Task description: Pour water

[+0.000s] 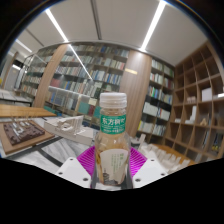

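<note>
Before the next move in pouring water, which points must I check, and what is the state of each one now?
1. Bottle sits between the fingers: ok.
2. Both pads press on the bottle: ok, as far as visible.
3. Bottle upright, not tilted: ok.
4. Cap removed for pouring: not ok, a white cap appears on.
5. Receiving cup or glass in view: not ok, none visible.
6. Liquid level in the bottle: cannot tell, the label hides much.
</note>
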